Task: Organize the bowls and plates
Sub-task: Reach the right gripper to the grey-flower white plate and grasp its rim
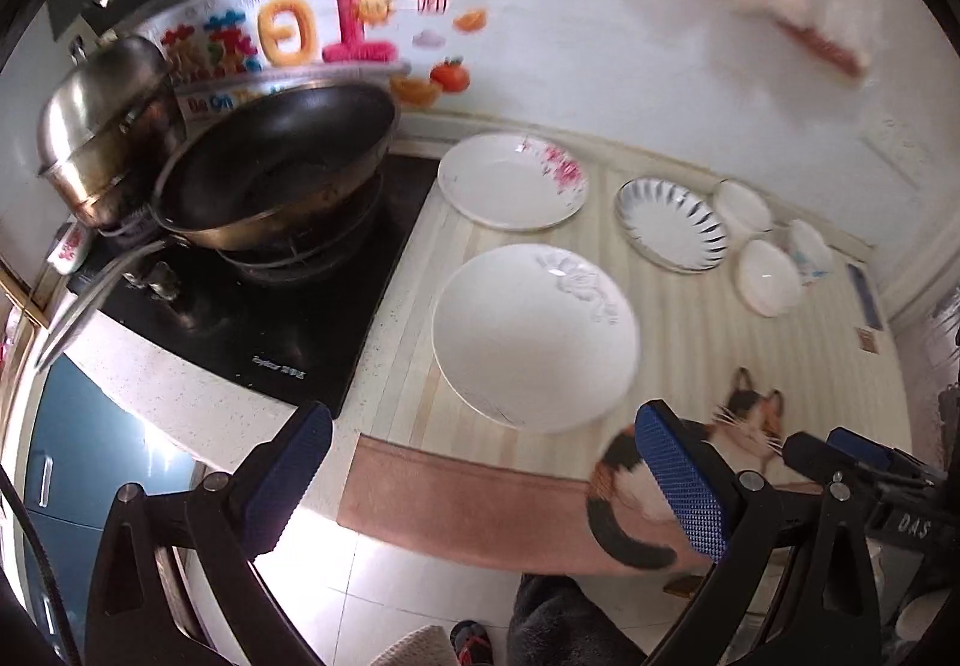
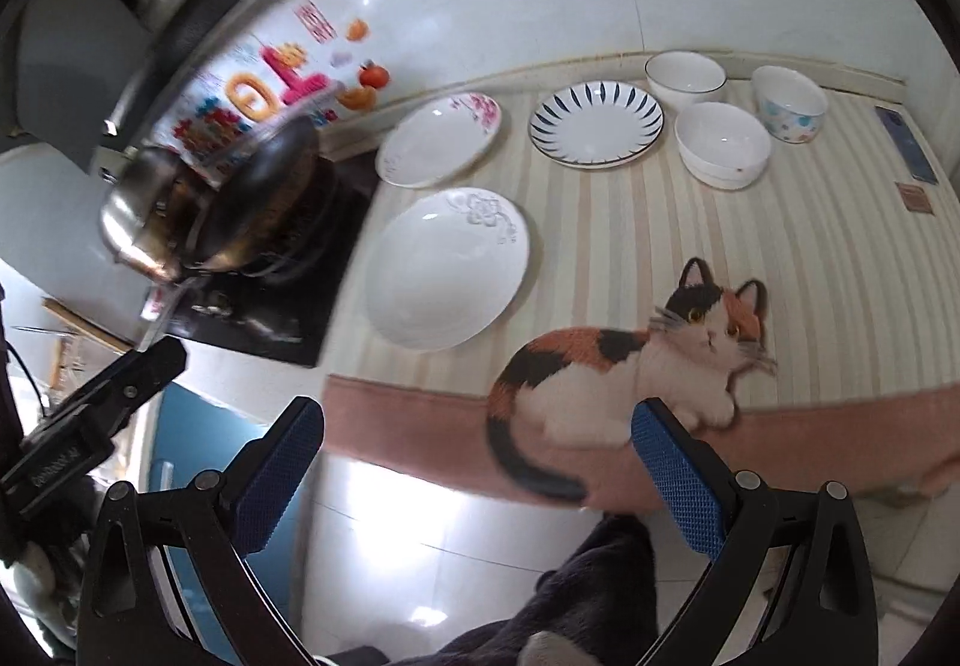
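On a striped mat (image 1: pixel 690 330) (image 2: pixel 810 258) lie three plates: a white one with a grey flower (image 1: pixel 534 336) (image 2: pixel 447 267) nearest, a pink-flowered one (image 1: pixel 513 180) (image 2: pixel 441 138) behind it, and a blue-rayed one (image 1: pixel 672 222) (image 2: pixel 597 123) to the right. Three bowls stand further right: two white (image 1: pixel 768 276) (image 2: pixel 723 144) (image 1: pixel 744 204) (image 2: pixel 684 72) and a dotted one (image 1: pixel 810 249) (image 2: pixel 789 102). My left gripper (image 1: pixel 486 426) hangs open before the mat's front edge, below the grey-flower plate. My right gripper (image 2: pixel 480 423) is open too, over the front edge, holding nothing.
A black wok (image 1: pixel 276 168) (image 2: pixel 270 192) and a steel pot (image 1: pixel 105 120) (image 2: pixel 141 222) sit on a black hob (image 1: pixel 258 324) at the left. A cat picture (image 2: pixel 630 372) marks the mat's front. White floor tiles (image 2: pixel 432 534) and a person's dark clothing (image 2: pixel 588 600) lie below.
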